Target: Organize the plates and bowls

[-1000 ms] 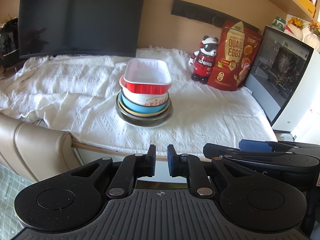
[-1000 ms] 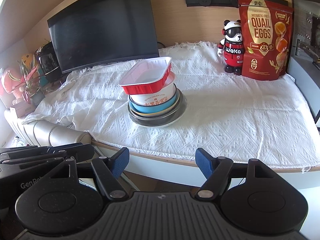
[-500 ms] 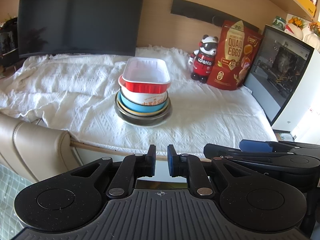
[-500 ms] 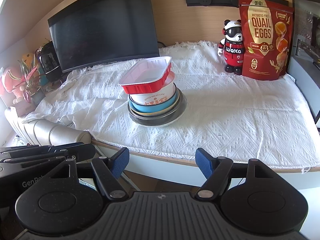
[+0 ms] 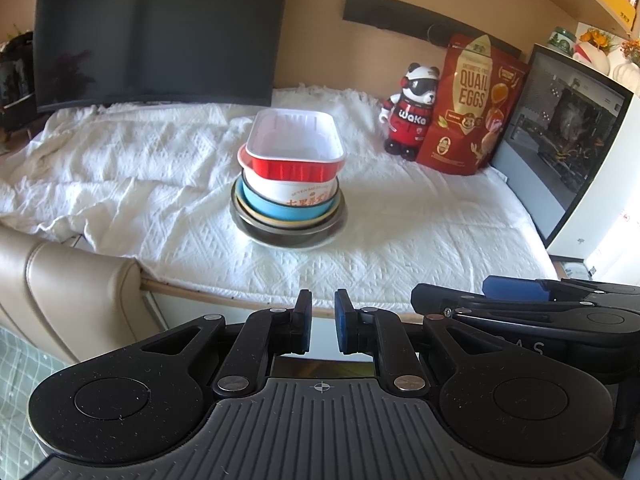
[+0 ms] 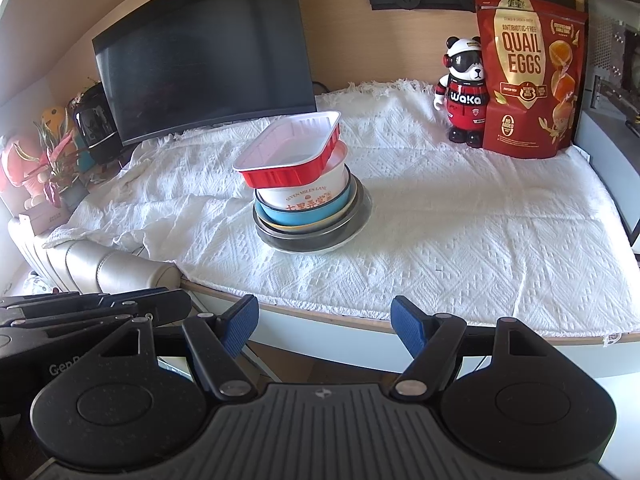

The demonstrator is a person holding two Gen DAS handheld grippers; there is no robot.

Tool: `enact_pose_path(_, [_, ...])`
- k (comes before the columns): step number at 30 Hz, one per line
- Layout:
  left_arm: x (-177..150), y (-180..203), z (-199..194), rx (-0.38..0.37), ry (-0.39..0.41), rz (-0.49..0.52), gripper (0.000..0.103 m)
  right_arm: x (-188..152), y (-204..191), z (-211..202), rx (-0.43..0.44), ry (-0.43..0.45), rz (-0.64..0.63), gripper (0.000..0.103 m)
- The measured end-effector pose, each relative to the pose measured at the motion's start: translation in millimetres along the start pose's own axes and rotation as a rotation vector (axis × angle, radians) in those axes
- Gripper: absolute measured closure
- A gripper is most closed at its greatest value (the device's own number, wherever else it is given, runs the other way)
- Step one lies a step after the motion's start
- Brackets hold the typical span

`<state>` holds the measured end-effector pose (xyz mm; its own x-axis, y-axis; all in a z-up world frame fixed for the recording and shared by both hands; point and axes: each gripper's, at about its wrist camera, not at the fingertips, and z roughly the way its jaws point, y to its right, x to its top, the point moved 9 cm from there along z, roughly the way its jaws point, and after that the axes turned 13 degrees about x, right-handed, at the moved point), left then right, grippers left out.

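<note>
At the far left corner of the tabletop a dark monitor [image 6: 204,52] stands against the wall, on the white cloth [image 6: 460,216] that covers the surface. The left gripper [image 5: 323,322] is held level before the near edge of the tabletop, short of the cloth, pointing at the stack; its blue-padded jaws stand nearly together with only a narrow slit between them, and nothing is in them. In the right wrist view the same gripper shows side-on at the lower left, close beside the right one.

The stack of dishes [image 5: 289,196] sits near the middle of the tabletop, a little toward the near edge and well apart from both grippers. A wide metal bowl [image 6: 316,240] is at the bottom, then a blue bowl [image 6: 308,214], then a white bowl with red lettering [image 6: 312,192], and on top a red rectangular tray [image 6: 290,156] with a white inside, resting tilted and overhanging to the left.

The right gripper [image 6: 324,324] is also level before the near edge, just right of the left one, its jaws spread wide and empty.

At the far right corner a panda figurine [image 6: 464,92] stands touching or just beside a red quail eggs bag [image 6: 528,76].
</note>
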<state>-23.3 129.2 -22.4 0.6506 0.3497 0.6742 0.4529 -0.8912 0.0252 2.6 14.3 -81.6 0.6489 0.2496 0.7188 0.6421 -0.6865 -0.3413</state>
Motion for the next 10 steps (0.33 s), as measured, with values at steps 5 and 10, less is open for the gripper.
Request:
enact_pose_path(5, [-1, -3, 3, 0.000, -0.006, -0.006, 0.088, 0, 1, 2, -0.004, -0.004, -0.001, 0.029])
enact_pose_path(10, [0, -14, 16, 0.028, -0.039, -0.015, 0.088, 2, -1, 11, -0.002, -0.017, -0.009, 0.029])
